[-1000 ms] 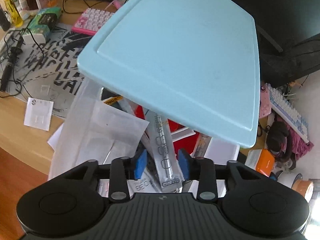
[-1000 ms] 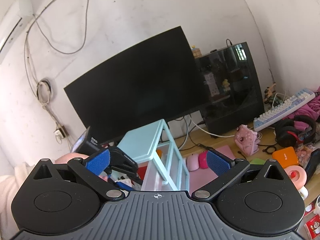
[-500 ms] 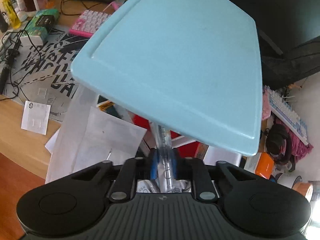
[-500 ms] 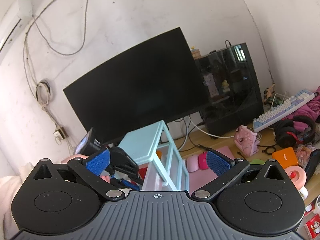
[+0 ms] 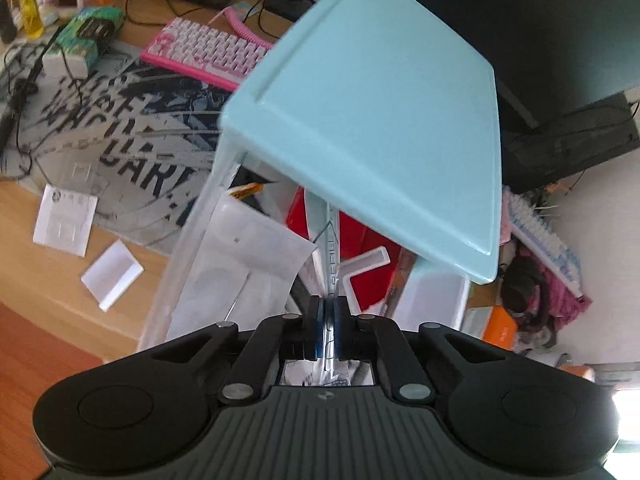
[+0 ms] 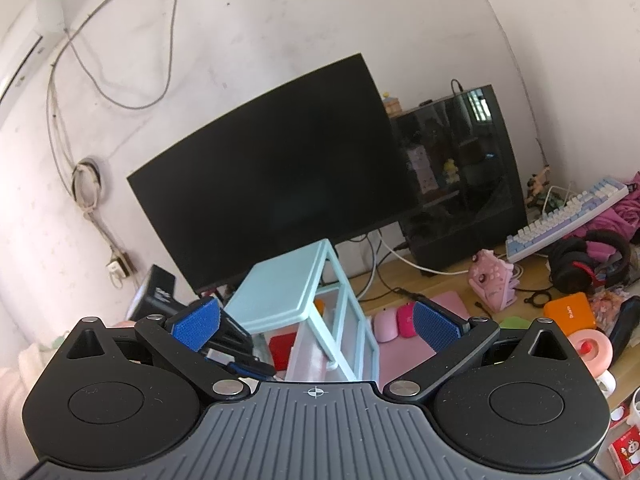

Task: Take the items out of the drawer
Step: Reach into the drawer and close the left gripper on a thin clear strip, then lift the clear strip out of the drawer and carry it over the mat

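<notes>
A light blue drawer cabinet [image 5: 380, 120] fills the left wrist view, its clear top drawer [image 5: 188, 248] pulled out toward me. Inside lie a white paper pouch [image 5: 244, 264], red packets [image 5: 360, 240] and a long clear refill packet [image 5: 331, 256]. My left gripper [image 5: 327, 330] is shut on the near end of that clear packet, which stands on edge between the pads. In the right wrist view the same cabinet [image 6: 296, 292] sits low at centre, and my right gripper [image 6: 316, 322] hangs open well above it, holding nothing.
A printed desk mat [image 5: 100, 120], a pink keyboard [image 5: 208, 50] and loose white cards [image 5: 66, 220] lie left of the cabinet. A big dark monitor [image 6: 272, 172] stands behind it. Pink mice [image 6: 396, 322], headphones [image 6: 580, 260] and an orange box [image 6: 568, 312] crowd the right side.
My left gripper went from open around the clear packet to shut on it, then drew back and up with it. The right gripper has barely shifted.
</notes>
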Motion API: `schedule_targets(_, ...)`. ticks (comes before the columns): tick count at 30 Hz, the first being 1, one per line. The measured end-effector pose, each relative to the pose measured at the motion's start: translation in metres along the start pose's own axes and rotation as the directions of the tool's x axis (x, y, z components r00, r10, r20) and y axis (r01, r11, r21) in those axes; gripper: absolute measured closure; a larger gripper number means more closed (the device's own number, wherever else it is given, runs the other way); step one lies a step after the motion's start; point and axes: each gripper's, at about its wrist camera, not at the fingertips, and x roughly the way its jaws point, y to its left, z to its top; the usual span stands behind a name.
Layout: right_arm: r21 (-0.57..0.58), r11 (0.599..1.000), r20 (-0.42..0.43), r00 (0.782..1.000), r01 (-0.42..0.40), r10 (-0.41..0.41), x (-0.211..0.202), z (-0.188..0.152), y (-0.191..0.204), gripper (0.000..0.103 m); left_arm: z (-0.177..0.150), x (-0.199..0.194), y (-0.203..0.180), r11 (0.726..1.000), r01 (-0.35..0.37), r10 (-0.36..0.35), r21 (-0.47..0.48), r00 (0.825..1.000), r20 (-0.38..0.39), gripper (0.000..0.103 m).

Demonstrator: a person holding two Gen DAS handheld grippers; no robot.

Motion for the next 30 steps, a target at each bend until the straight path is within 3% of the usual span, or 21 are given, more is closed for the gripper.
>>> schedule_targets(7,-0.020,0.999,-0.007,1.000,-0.026,0.026,-0.002,-0.001,0.014,0.000,-0.017,-0.029,0.013,0.994,0.100,-0.100,-0.030,0.995,0.001,0.095)
schedule_targets(12,-0.039,0.998,-0.011,0.999,-0.051,0.051,-0.004,-0.002,0.025,0.000,-0.023,-0.055,0.025,0.989,0.145,-0.144,-0.035,0.989,0.044,0.095)
schedule_targets(25,-0.084,0.990,-0.034,0.994,-0.110,0.108,-0.003,-0.008,0.062,0.000,-0.031,-0.090,0.067,0.989,0.150,-0.148,-0.010,0.982,0.118,0.094)
schedule_targets(30,-0.097,0.989,-0.038,0.993,-0.115,0.112,-0.004,-0.009,0.073,0.000,-0.026,-0.101,0.084,0.993,0.118,-0.115,0.000,0.974,0.193,0.094)
